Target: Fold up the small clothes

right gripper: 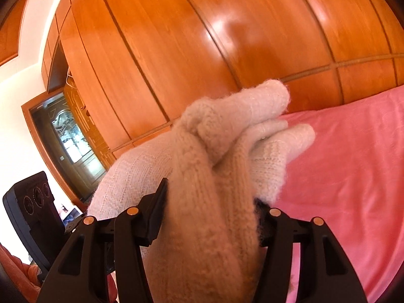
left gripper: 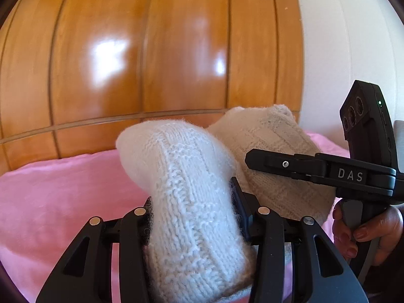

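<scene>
Behind, a glossy wooden wardrobe (left gripper: 141, 58) fills the background above a pink bedspread (left gripper: 50, 197), over which a white knitted garment (left gripper: 186, 202) is held up. Partly closed, the left gripper (left gripper: 194, 217) pinches a thick fold of the knit between its pads, and the right gripper (right gripper: 212, 217), a little wider, clamps another bunched part (right gripper: 217, 176), with a hand (left gripper: 368, 229) on its handle in the left view. Hidden by wool, both sets of fingertips are hard to make out, and the garment's lower end is cut off.
</scene>
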`<action>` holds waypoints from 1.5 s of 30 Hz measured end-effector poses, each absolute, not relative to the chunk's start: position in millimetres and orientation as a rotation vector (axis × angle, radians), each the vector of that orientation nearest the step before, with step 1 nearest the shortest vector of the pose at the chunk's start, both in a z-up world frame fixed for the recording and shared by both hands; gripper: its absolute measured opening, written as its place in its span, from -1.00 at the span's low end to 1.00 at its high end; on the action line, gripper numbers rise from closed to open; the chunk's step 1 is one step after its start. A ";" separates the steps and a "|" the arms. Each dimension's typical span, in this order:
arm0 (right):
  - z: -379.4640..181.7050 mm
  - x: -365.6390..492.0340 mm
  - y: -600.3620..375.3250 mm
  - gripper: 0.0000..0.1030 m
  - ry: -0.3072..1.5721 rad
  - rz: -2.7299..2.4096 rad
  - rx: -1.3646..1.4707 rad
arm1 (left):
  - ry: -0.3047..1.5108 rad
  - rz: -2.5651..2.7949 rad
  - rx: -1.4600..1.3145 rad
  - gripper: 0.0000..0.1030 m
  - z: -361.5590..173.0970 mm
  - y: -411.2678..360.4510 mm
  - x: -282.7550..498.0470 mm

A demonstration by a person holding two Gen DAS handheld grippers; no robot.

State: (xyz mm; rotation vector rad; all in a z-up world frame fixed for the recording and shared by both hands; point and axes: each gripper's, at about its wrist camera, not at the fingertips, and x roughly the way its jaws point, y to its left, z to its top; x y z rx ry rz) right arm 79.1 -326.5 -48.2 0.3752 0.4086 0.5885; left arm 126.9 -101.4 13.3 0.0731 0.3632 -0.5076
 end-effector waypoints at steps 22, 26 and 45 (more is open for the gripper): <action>-104.0 109.6 -487.2 0.06 0.333 0.117 0.440 | 0.322 -0.721 0.313 -0.13 -50.0 -325.3 231.1; -158.9 133.2 -508.2 0.29 0.510 0.002 0.507 | 0.637 -0.669 0.255 0.32 -86.4 -324.9 271.5; -126.3 60.1 -508.2 0.96 0.666 -0.417 0.538 | 0.765 -0.571 0.176 0.92 -73.0 -256.4 214.4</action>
